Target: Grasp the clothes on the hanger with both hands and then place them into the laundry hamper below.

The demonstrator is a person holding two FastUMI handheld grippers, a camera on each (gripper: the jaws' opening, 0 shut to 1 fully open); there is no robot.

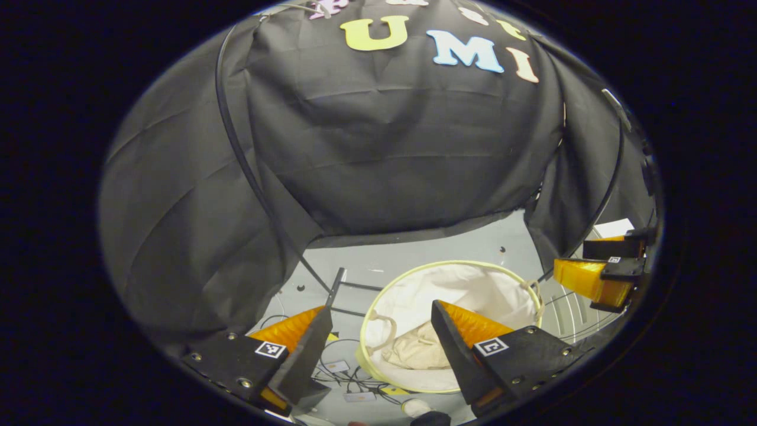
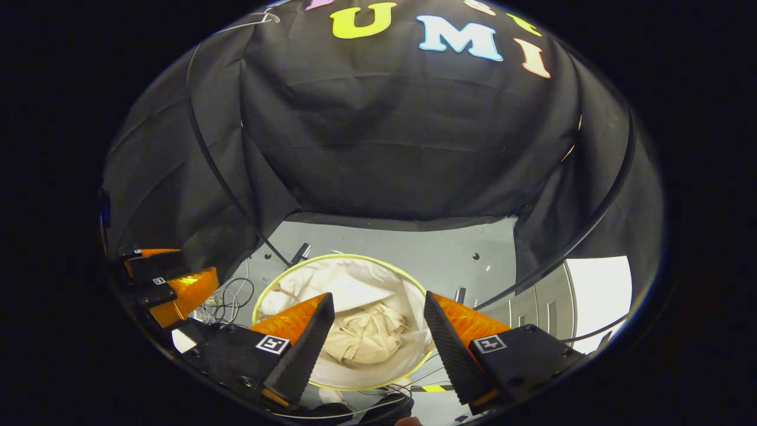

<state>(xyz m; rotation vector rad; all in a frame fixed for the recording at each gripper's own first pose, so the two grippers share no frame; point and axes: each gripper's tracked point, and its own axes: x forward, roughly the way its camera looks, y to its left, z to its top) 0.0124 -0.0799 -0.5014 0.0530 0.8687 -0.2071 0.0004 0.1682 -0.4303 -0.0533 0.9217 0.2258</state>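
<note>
left gripper [image 1: 381,322]: jaws wide apart, nothing between them, hanging above the hamper and looking down into it. In the right gripper view you can spot it off at the left edge [image 2: 171,284], also empty.
right gripper [image 2: 378,313]: same deal, fingers spread wide and holding nothing, parked over the hamper. In the left gripper view it pokes in from the right edge [image 1: 603,275].
clothes [image 2: 366,334]: a beige crumpled wad lying at the bottom of the hamper, touching neither gripper. It's balled up, so no real long axis and I can't say which way it points. In the left gripper view it sits low in the hamper [image 1: 417,349], partly behind that gripper's right finger.
hamper [image 2: 408,278]: round, pale yellow-green rim, white liner, standing upright on the floor with its mouth open to the top. Rope handles on the rim show in the left gripper view [image 1: 535,290].
cables [image 2: 233,293]: loose loops on the floor just beside the hamper, left of it in the right gripper view; more tangle near its base in the left gripper view [image 1: 349,373].
floor [image 2: 449,245]: grey, with a few small dark spots.
pole [image 1: 248,171]: thin black curved rod running down the cloth wall toward the floor behind the hamper.
wall [image 2: 402,136]: black cloth, farthest back, draped down to the floor.
</note>
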